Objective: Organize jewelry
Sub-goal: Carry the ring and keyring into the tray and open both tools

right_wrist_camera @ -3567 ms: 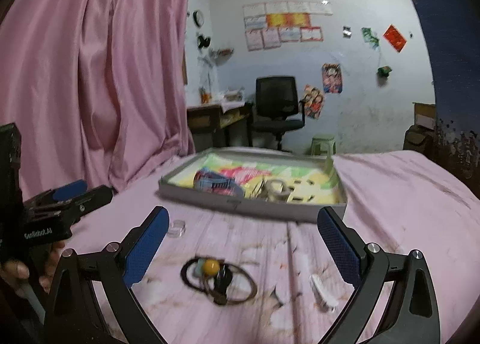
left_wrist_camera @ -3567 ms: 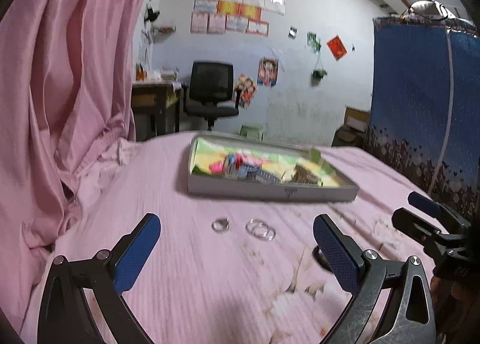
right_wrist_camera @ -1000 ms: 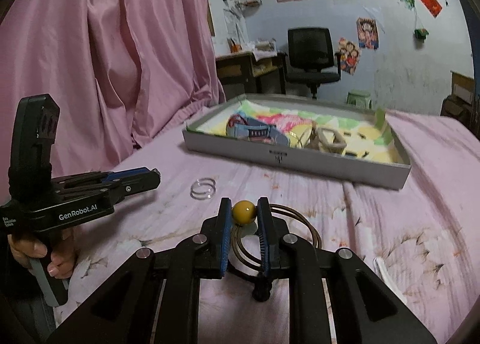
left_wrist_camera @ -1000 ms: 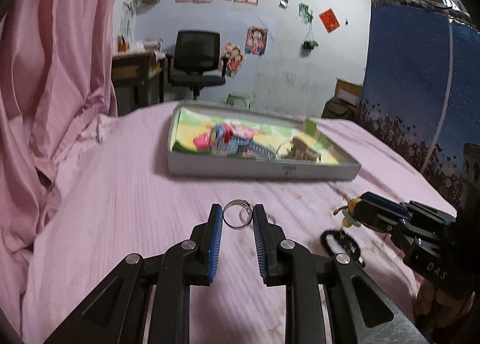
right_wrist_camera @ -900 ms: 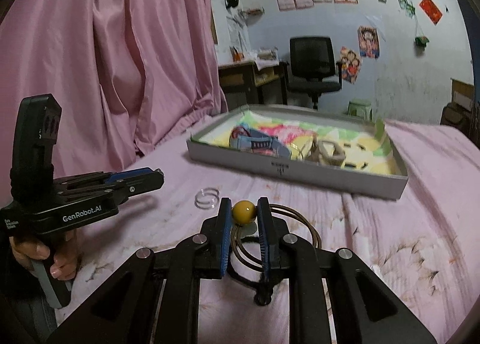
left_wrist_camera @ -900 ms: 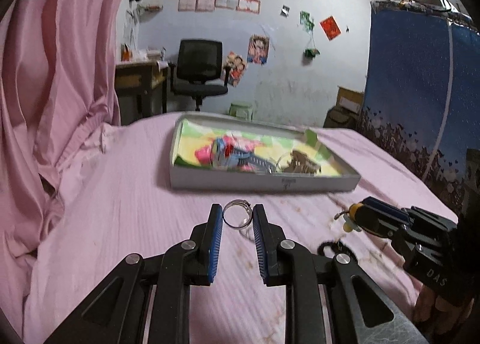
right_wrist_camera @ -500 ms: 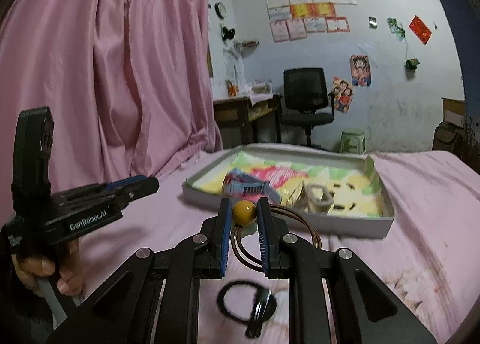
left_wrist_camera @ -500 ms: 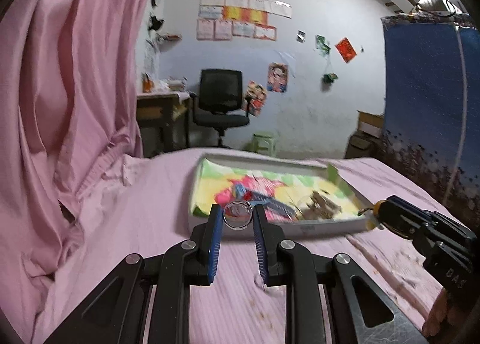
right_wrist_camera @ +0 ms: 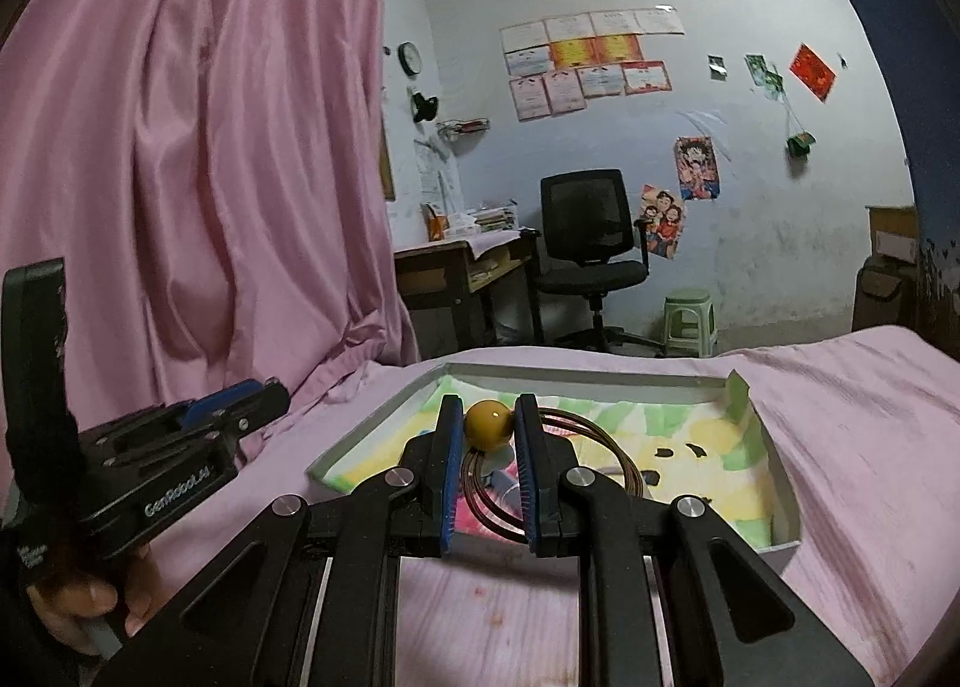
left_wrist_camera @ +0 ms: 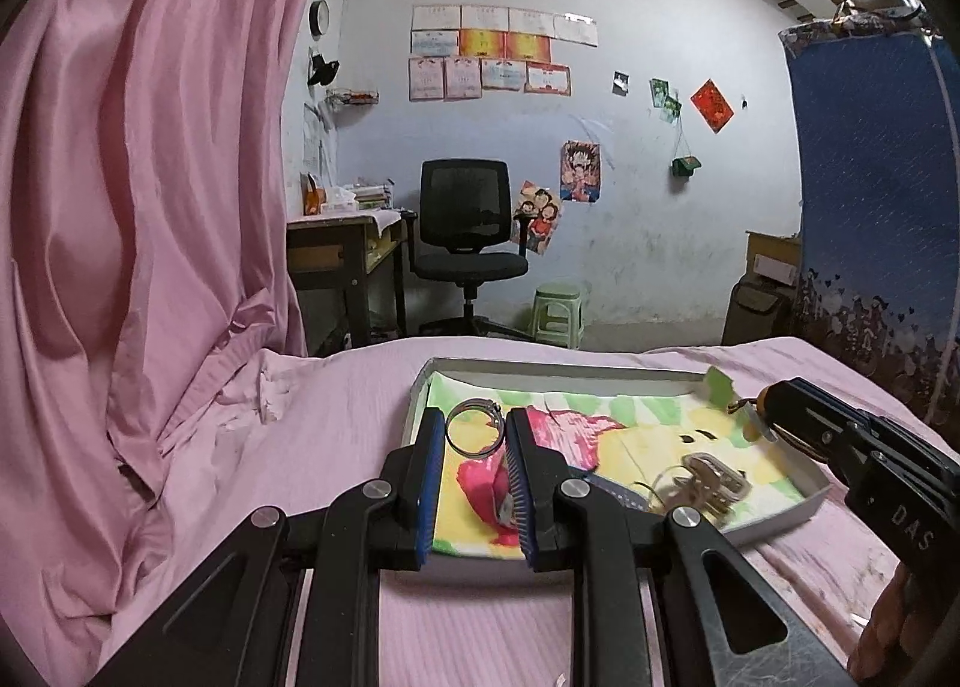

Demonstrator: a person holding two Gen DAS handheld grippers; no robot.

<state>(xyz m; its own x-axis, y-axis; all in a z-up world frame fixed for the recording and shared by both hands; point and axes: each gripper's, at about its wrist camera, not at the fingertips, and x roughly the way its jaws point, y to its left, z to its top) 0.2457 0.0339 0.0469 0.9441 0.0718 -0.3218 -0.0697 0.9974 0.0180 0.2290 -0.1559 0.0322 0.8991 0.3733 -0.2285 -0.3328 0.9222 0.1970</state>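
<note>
My left gripper (left_wrist_camera: 476, 435) is shut on a silver ring (left_wrist_camera: 474, 428) and holds it above the near left part of the shallow grey box (left_wrist_camera: 558, 369). My right gripper (right_wrist_camera: 489, 429) is shut on the yellow bead (right_wrist_camera: 489, 424) of a brown cord necklace (right_wrist_camera: 606, 447), which hangs over the box (right_wrist_camera: 576, 376). The box has a colourful paper lining, with a metal trinket (left_wrist_camera: 711, 474) and a red and blue item (left_wrist_camera: 498, 492) inside. The right gripper shows in the left wrist view (left_wrist_camera: 774, 405); the left one shows in the right wrist view (right_wrist_camera: 264, 396).
The box lies on a bed with a pink sheet (left_wrist_camera: 336, 423). A pink curtain (left_wrist_camera: 138, 207) hangs at the left. Beyond the bed stand a black office chair (left_wrist_camera: 468, 243), a wooden desk (left_wrist_camera: 342, 243) and a green stool (left_wrist_camera: 558, 312). A blue curtain (left_wrist_camera: 876, 177) hangs at the right.
Both grippers closed on their items, lifted them off the sheet and moved forward. They now hold them over the box instead of in front of it.
</note>
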